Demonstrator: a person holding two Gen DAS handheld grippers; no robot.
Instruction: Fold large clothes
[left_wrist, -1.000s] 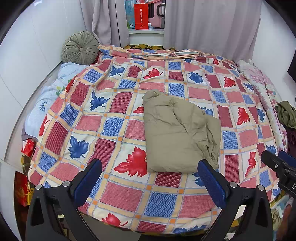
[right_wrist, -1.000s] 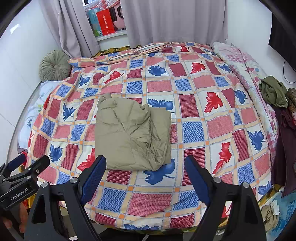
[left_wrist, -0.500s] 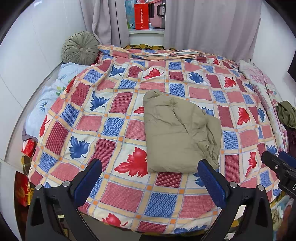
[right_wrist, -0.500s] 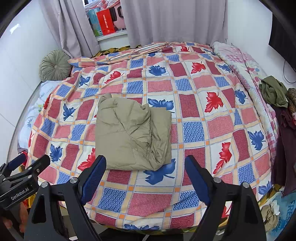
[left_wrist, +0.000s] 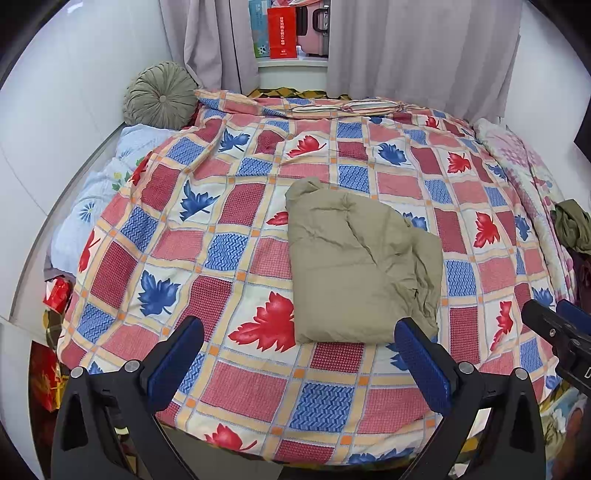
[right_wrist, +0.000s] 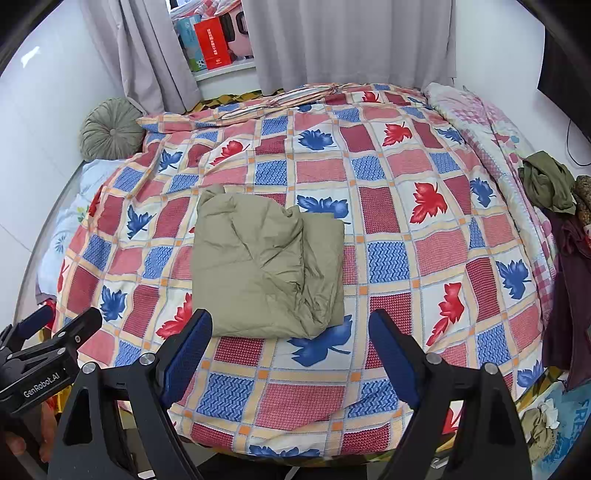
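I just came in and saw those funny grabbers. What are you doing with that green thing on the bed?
A person holds a gripper in each hand above the foot of the bed. The left gripper and right gripper are both open and hold nothing. The khaki garment lies folded into a rough rectangle on the leaf-patterned quilt, untouched. More clothes wait at the bed's right edge.

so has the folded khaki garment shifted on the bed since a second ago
No. The folded khaki garment lies in the same spot, its near edge beside the same red leaf on the patchwork quilt.
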